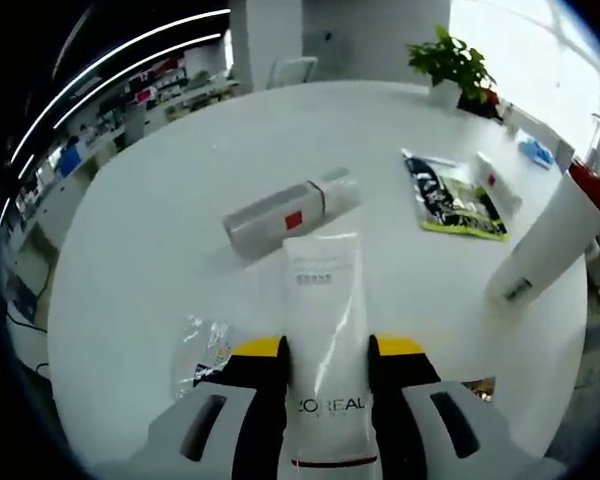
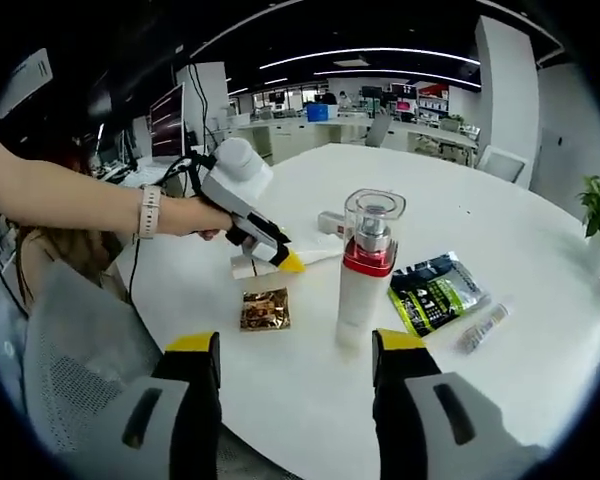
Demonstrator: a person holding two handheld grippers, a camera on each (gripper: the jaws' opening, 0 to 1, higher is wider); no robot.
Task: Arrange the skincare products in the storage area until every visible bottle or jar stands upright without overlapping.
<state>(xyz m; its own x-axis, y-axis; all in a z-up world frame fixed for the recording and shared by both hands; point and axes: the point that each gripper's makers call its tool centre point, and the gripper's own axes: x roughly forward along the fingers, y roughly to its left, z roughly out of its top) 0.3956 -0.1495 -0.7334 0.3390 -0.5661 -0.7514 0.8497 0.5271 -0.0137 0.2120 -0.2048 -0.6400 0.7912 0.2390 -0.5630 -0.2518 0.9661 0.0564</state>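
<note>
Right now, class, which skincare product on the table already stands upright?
The pump bottle with the red collar and clear cap; the grey bottle lies flat, the white tube is held.

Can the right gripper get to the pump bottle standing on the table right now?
Probably yes. The right gripper is open and the pump bottle stands upright straight ahead between its jaws, with bare table before it. The left gripper works off to the side.

Legible text: "L'OREAL", dark print on the white tube [image 1: 325,340] clamped betw. my left gripper [image 1: 325,352] jaws, sitting right at finger level. Small grey print block nearer the tube's far end, ahead of my fingers: too blurred to read.
</note>
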